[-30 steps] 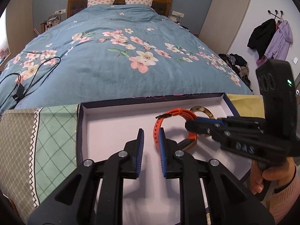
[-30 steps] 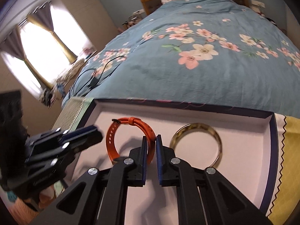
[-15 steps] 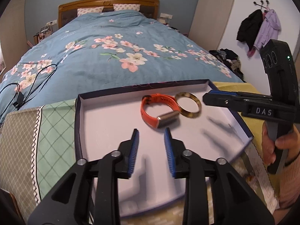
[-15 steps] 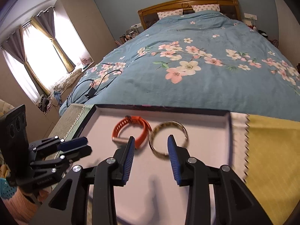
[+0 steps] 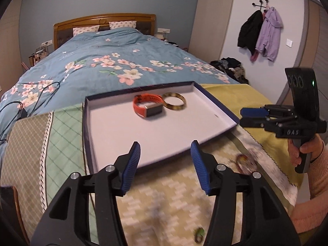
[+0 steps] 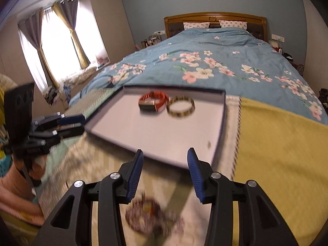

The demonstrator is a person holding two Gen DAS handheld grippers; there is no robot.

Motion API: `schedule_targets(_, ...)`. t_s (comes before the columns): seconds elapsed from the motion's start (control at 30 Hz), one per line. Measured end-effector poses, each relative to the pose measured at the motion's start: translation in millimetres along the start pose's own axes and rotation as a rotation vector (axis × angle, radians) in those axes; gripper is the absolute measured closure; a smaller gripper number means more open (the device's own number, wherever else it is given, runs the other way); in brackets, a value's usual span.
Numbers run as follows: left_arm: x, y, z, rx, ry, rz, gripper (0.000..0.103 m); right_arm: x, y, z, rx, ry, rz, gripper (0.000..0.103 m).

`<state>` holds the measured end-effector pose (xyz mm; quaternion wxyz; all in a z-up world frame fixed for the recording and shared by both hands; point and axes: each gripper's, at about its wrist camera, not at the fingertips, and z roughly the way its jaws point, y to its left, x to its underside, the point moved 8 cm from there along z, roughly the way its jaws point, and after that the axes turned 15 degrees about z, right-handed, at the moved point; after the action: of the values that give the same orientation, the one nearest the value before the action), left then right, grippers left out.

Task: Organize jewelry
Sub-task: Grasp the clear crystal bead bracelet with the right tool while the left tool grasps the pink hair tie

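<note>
An orange watch (image 5: 147, 106) and a tortoiseshell bangle (image 5: 174, 101) lie side by side at the far end of a white tray with a dark blue rim (image 5: 114, 123). They also show in the right wrist view: watch (image 6: 153, 101), bangle (image 6: 180, 106), tray (image 6: 143, 131). My left gripper (image 5: 165, 153) is open and empty, over the tray's near edge. My right gripper (image 6: 163, 162) is open and empty, just short of the tray. A blurred beaded bracelet (image 6: 151, 215) lies on the cloth below the right gripper; it also shows in the left wrist view (image 5: 245, 161).
The tray rests on patchwork cloths (image 5: 164, 205) at the foot of a bed with a blue floral duvet (image 5: 114, 65). A small greenish item (image 5: 199, 233) lies on the cloth near me. A black cable (image 5: 18, 106) lies on the bed's left. Coats (image 5: 264, 34) hang at right.
The right gripper let go of the orange watch, which now lies in the tray. Both grippers pulled back from the tray and opened wider.
</note>
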<state>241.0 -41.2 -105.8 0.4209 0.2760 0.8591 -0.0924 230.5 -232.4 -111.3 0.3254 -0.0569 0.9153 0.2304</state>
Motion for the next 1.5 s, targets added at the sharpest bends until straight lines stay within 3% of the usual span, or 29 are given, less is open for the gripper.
schedule_targets(0.27,21,-33,-13,0.037,0.003,0.008,0.050,53,-4,-5,0.010,0.092,-0.048,0.061)
schedule_targets(0.47,34,-43,-17,0.049,0.011,-0.011,0.049,68,0,5,0.067,0.117,-0.119,0.062)
schedule_targets(0.53,37,-44,-19,0.050,0.013,-0.019,0.049,70,0,4,0.065,0.115,-0.123,0.068)
schedule_targets(0.57,39,-45,-20,0.050,0.013,-0.021,0.049,72,0,3,0.060,0.122,-0.120,0.081)
schedule_targets(0.6,40,-45,-22,0.050,0.013,-0.022,0.049,73,-1,4,0.064,0.130,-0.118,0.081)
schedule_targets(0.83,45,-45,-26,0.045,0.013,-0.022,0.049,70,1,-10,0.051,0.080,-0.100,0.085)
schedule_targets(1.07,47,-50,-33,0.049,0.005,0.003,0.049,46,12,-39,-0.022,-0.008,-0.048,0.086)
schedule_targets(1.17,49,-53,-35,0.055,0.004,0.013,0.049,37,18,-48,-0.046,-0.038,-0.030,0.096)
schedule_targets(1.5,66,-60,-40,0.062,0.032,0.034,0.049,23,25,-64,-0.071,-0.101,-0.003,0.096)
